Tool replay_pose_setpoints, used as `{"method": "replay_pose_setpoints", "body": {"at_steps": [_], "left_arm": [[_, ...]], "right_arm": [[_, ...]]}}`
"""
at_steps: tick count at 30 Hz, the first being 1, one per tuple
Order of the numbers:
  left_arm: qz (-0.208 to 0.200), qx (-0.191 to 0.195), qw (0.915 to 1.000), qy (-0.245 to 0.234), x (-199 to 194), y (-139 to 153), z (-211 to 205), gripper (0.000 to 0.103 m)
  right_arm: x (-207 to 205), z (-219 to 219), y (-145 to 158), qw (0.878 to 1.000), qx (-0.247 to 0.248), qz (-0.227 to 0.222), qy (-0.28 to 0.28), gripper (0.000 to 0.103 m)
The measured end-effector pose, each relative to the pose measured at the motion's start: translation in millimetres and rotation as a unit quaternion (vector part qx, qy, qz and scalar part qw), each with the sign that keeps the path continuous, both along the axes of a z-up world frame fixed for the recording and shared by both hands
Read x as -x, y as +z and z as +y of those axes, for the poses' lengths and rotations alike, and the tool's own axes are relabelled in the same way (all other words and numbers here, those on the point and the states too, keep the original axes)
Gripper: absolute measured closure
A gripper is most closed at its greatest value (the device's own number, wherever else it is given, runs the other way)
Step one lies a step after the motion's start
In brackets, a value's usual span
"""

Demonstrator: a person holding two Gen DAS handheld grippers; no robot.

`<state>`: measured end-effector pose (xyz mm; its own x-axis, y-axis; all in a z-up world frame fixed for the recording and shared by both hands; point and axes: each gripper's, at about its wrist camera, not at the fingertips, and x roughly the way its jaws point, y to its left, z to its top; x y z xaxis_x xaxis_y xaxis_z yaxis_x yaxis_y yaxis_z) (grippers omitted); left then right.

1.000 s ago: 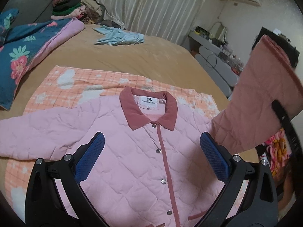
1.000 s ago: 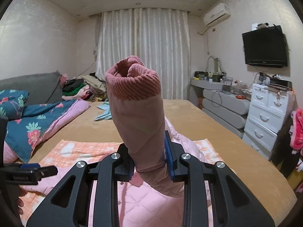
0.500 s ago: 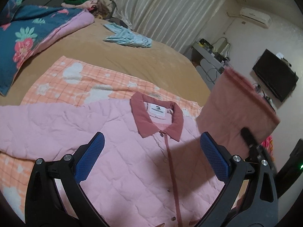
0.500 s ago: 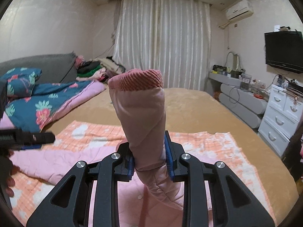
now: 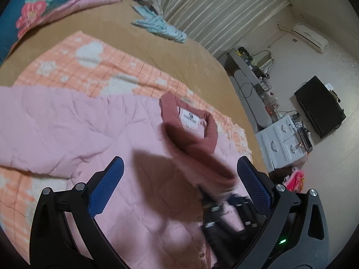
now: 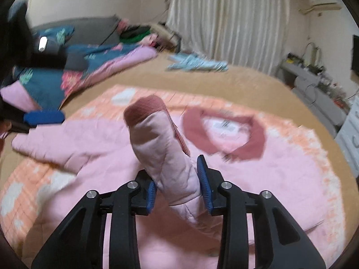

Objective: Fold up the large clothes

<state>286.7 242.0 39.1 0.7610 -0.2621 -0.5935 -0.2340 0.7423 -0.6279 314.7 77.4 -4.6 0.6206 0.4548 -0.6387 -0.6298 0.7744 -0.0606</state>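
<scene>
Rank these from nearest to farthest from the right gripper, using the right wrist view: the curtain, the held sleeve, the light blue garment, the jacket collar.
1. Sleeve, between the right gripper's fingers.
2. Jacket collar, just ahead, right.
3. Light blue garment, far across the bed.
4. Curtain, back wall.

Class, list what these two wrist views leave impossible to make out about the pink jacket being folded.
- Jacket hem: cut off by the lower edge, both views.
- Collar label wording: too small, left wrist view; blurred, right wrist view.
- Sleeve grip by the right gripper: motion blur, left wrist view.
- Front buttons: covered by the sleeve.
</scene>
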Motion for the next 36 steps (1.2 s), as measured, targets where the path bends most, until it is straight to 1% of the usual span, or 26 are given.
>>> {"method": "replay_pose_setpoints", "body": {"at_steps": [1,2,3,4,5,6,7,8,9,11,13,16,19,22,23,26,27,28,29,30,31,32,33,34,36], "left_arm": [[0.004,0.004,1.0,0.0,0,-4,1,0.008],[0.006,0.01,0.9999,0.0,-1,-8,3,0.008],[0.009,0.018,0.9998,0.001,0,-11,5,0.008],[0.012,0.028,0.9995,0.002,0,-16,7,0.008],[0.014,0.033,0.9993,0.004,1,-19,8,0.008],[0.017,0.034,0.9993,0.006,2,-22,9,0.008],[0.024,0.03,0.9992,0.008,3,-25,9,0.008],[0.028,0.028,0.9992,0.01,3,-28,10,0.008],[0.034,0.026,0.999,0.011,4,-31,9,0.008],[0.05,0.023,0.9984,0.015,6,-41,9,0.008],[0.067,0.016,0.9973,0.027,9,-53,7,0.008],[0.075,0.018,0.9963,0.037,17,-68,0,0.009],[0.09,0.034,0.9949,0.027,18,-86,-11,0.009],[0.099,0.043,0.9941,0.012,14,-101,-27,0.01],[0.102,0.042,0.9938,0.008,11,-105,-31,0.013],[0.111,0.037,0.9931,-0.015,1,-113,-49,0.049],[0.116,0.024,0.9929,-0.017,-2,-114,-53,0.054],[0.119,0.001,0.9927,-0.02,-5,-114,-59,0.069],[0.117,-0.015,0.9928,-0.024,-7,-113,-62,0.077],[0.111,-0.037,0.9927,-0.027,-8,-108,-66,0.08],[0.104,-0.064,0.9921,-0.028,-8,-101,-70,0.087],[0.083,-0.103,0.9907,-0.031,-6,-86,-77,0.09],[0.064,-0.123,0.9897,-0.036,-5,-75,-83,0.09],[0.036,-0.132,0.9895,-0.045,-2,-57,-89,0.091],[-0.005,-0.133,0.9896,-0.056,-1,-25,-95,0.092]], "right_arm": [[2,5,-7,1.0,0.005,0.008,0.007,0.063],[3,9,-12,1.0,0.005,0.018,0.011,0.058],[4,12,-19,0.999,0.0,0.039,0.021,0.047],[5,14,-24,0.998,-0.006,0.062,0.033,0.04],[7,15,-27,0.997,-0.009,0.075,0.036,0.03],[9,15,-29,0.996,-0.009,0.082,0.039,0.023],[13,13,-30,0.995,-0.014,0.091,0.047,0.019],[17,10,-29,0.994,-0.019,0.094,0.05,0.011],[21,5,-27,0.994,-0.024,0.095,0.05,0.007],[27,-14,-19,0.993,-0.038,0.096,0.049,0.006],[29,-36,-14,0.994,-0.046,0.097,0.032,0.005],[23,-73,-12,0.993,-0.046,0.108,-0.014,0.004],[17,-116,-10,0.99,-0.043,0.11,-0.075,0.004],[13,-155,-10,0.982,-0.074,0.127,-0.119,0.004],[13,-162,-11,0.98,-0.082,0.133,-0.127,0.004],[13,-188,-9,0.974,-0.096,0.133,-0.153,0.004],[12,-193,-9,0.974,-0.096,0.131,-0.16,0.004],[10,-198,-8,0.973,-0.097,0.13,-0.165,0.004],[10,-203,-9,0.972,-0.099,0.13,-0.169,0.004],[9,-209,-9,0.971,-0.103,0.129,-0.174,0.004],[9,-215,-9,0.97,-0.106,0.129,-0.178,0.004],[8,-220,-10,0.969,-0.107,0.13,-0.183,0.004],[8,-223,-11,0.968,-0.107,0.131,-0.186,0.004],[7,-227,-11,0.967,-0.108,0.13,-0.189,0.004],[4,-234,-9,0.965,-0.111,0.128,-0.199,0.004]]}}
